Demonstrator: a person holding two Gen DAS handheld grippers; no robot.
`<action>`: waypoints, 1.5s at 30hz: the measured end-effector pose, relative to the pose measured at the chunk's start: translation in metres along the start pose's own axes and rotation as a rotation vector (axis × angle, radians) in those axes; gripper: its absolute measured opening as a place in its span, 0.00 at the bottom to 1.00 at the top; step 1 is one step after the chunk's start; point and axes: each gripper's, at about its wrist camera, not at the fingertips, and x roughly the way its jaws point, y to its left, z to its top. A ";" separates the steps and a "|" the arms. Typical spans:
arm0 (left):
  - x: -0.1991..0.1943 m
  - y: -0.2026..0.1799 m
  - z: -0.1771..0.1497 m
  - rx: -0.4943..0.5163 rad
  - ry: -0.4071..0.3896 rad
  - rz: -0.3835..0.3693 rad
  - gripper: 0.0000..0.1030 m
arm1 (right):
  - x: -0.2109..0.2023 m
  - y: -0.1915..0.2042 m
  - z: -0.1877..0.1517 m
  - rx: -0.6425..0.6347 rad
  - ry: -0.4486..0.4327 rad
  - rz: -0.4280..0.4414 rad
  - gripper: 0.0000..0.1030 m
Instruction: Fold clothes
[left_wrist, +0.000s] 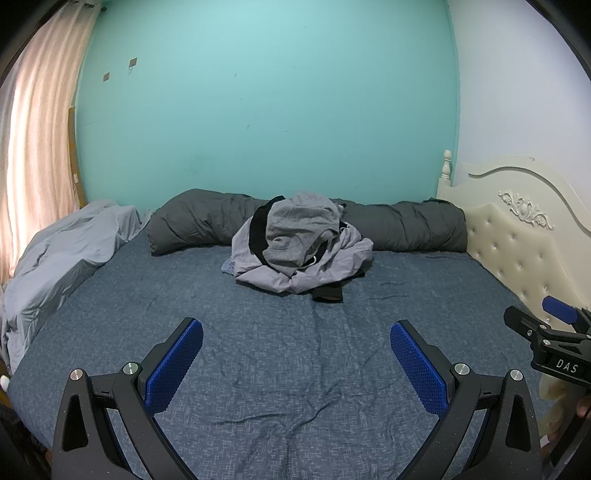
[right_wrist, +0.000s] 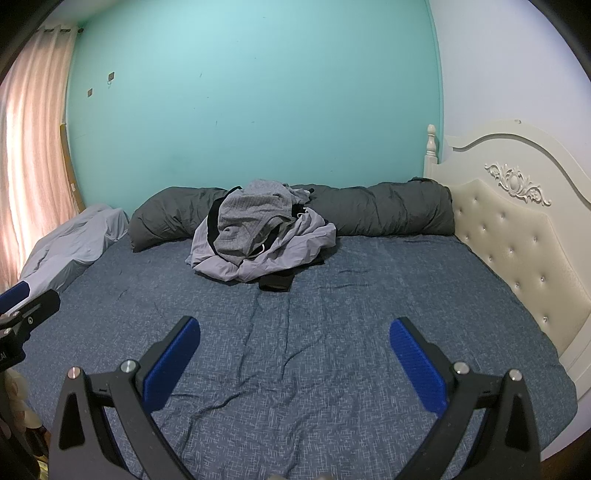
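While the left wrist camera looks forward over the bed sheet (left_wrist: 295, 369), the left gripper (left_wrist: 295, 354) hovers low above the near part of the mattress, level, its two blue-padded fingers (left_wrist: 173, 365) spread wide with nothing between them. One pile of clothes (left_wrist: 299, 243) sits far ahead, well apart from the gripper, resting against one long dark grey bolster (left_wrist: 406, 225) along the teal wall (left_wrist: 266, 103); a grey knit piece lies on top, lilac fabric below, black cloth at the pile's front edge. One crumpled light duvet (left_wrist: 62, 258) lies at the left, beside a pink curtain (left_wrist: 37, 147). The right gripper (left_wrist: 554, 328) shows at the right edge, in front of the cream headboard (left_wrist: 517, 236).

From the right wrist view, the right gripper (right_wrist: 295, 350) hovers likewise, level and released, both blue pads (right_wrist: 417, 362) wide apart over bare sheet (right_wrist: 314, 350). The same single pile of clothes (right_wrist: 258, 236) lies ahead, slightly left. The left gripper (right_wrist: 22, 310) pokes in at the left edge.
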 end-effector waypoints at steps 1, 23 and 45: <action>0.000 0.000 0.000 0.000 0.000 0.001 1.00 | 0.000 0.000 0.000 0.000 0.000 0.000 1.00; -0.001 0.005 0.001 -0.006 0.009 0.001 1.00 | 0.003 -0.002 -0.004 -0.010 0.005 0.012 1.00; 0.086 0.020 -0.006 0.002 0.087 0.041 1.00 | 0.097 -0.007 -0.004 -0.016 0.051 0.095 1.00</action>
